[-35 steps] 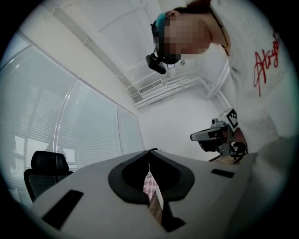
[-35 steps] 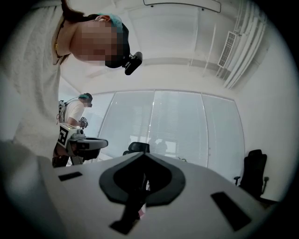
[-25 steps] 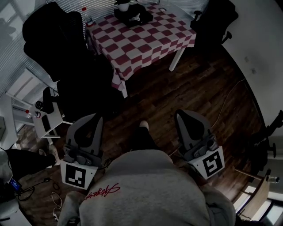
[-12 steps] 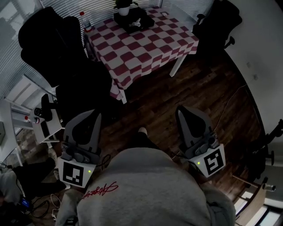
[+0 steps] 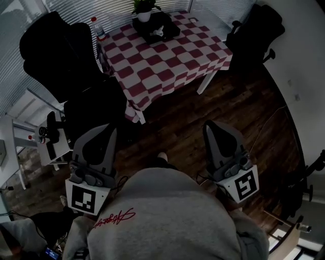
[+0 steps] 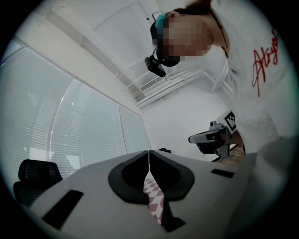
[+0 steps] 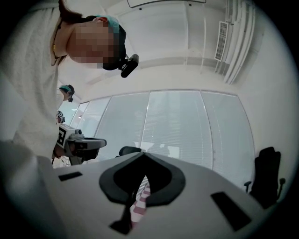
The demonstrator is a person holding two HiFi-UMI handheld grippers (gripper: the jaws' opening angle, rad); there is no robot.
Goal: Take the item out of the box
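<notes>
Left gripper view: found the left gripper (image 6: 149, 152) closed tip to tip on nothing, with only a sliver of checked cloth (image 6: 154, 198) showing through the slit. Found the right gripper (image 7: 141, 154) likewise closed and empty. Held both low at either side of the grey sweatshirt (image 5: 162, 213), above the dark wooden floor (image 5: 228, 106), well short of the tabletop (image 5: 167, 63). Spotted the dark box (image 5: 155, 26) at the tabletop's far end, beside a potted plant (image 5: 143, 7); could not make out its contents. Noted a bottle (image 5: 96, 28) at the far left corner, a black chair (image 5: 56, 56) left and another chair (image 5: 256, 30) right.
</notes>
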